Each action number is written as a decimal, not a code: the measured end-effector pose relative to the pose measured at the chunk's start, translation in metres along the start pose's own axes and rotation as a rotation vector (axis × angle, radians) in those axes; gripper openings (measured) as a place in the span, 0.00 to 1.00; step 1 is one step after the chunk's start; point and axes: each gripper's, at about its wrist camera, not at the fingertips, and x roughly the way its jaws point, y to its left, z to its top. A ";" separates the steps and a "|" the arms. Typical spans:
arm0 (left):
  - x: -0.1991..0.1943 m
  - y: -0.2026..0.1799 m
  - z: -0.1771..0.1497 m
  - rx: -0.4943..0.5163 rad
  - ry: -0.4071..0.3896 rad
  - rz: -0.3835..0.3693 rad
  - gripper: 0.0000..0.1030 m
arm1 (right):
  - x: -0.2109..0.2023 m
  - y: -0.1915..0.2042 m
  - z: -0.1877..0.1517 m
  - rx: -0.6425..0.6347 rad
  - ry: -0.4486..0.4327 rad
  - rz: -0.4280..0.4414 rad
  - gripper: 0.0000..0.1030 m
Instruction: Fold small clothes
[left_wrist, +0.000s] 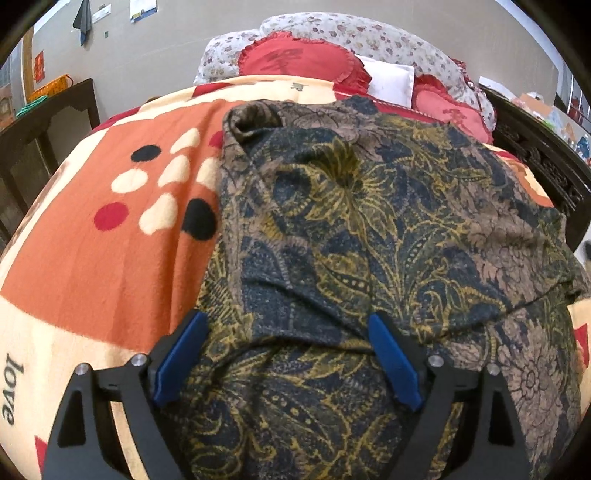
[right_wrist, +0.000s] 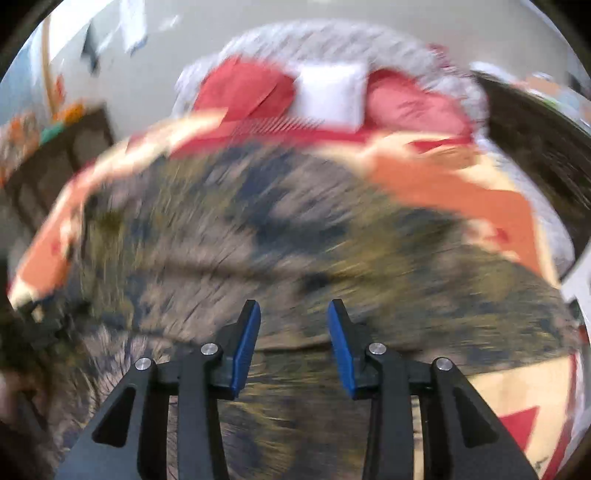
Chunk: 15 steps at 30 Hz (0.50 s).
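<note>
Now my left gripper (left_wrist: 286, 325) stands wide open over the patterned garment (left_wrist: 369, 229) lying on the blanket (left_wrist: 92, 258); my right gripper (right_wrist: 294, 314) is half open, holding nothing

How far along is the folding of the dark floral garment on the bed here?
Done: the floral garment lies spread on the orange blanket, with at least one fold line across it. In hand: nothing; the left gripper is wide open over the cloth, the right gripper open above it, its view blurred. Left: the remaining folds.
</note>
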 end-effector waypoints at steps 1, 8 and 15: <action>0.000 -0.001 0.000 0.004 -0.001 0.007 0.90 | -0.012 -0.034 0.000 0.080 -0.018 -0.008 0.39; 0.003 -0.001 0.002 -0.003 -0.005 0.021 0.92 | -0.044 -0.266 -0.058 0.676 -0.032 -0.094 0.41; 0.004 -0.002 0.003 -0.004 -0.004 0.030 0.94 | -0.031 -0.331 -0.108 0.925 -0.093 0.072 0.41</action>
